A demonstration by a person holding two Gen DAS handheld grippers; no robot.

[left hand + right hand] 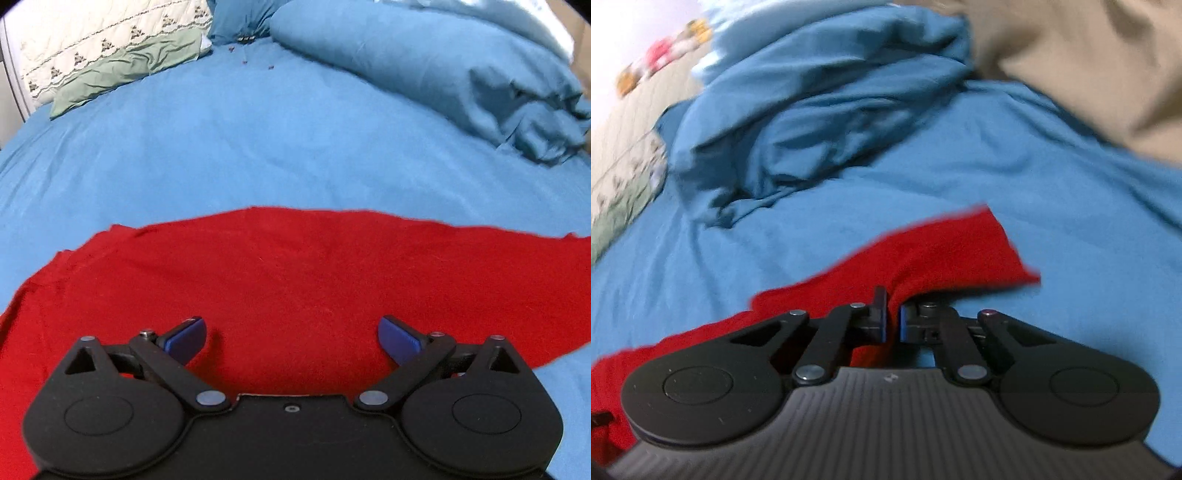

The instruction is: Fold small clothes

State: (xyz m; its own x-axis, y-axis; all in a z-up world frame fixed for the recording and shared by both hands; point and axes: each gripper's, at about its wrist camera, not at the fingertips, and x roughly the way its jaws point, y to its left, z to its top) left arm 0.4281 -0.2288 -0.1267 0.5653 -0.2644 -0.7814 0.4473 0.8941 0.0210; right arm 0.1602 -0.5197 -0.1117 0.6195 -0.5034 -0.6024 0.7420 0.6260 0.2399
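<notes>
- Red knit, plain and unpatterned: garment (295,280) spread mostly flat across the blue bedsheet (258,147), filling the lower half of the left wrist view from 9 o'clock to 3 o'clock.
- Far edge of the cloth smooth and gently curved; small folds and a stepped corner at about 10 o'clock, a narrow tip running off at 3 o'clock.
- Left gripper (291,338) poised over the near part of the fabric at 6 o'clock, blue-padded fingers (186,339) spread wide, nothing between them.
- Right gripper (893,319) pinched together on an edge of the same red garment (942,254), cloth bunched and pulled up into the jaws, a blurred corner flaring toward 1 o'clock.
- Remaining red fabric trailing down to 8 o'clock in the right wrist view, lying on the sheet.
- Crumpled blue duvet (461,70) heaped at 1 o'clock, well apart from the garment.
- Cream quilted pillow with green trim (107,48) at 11 o'clock.
</notes>
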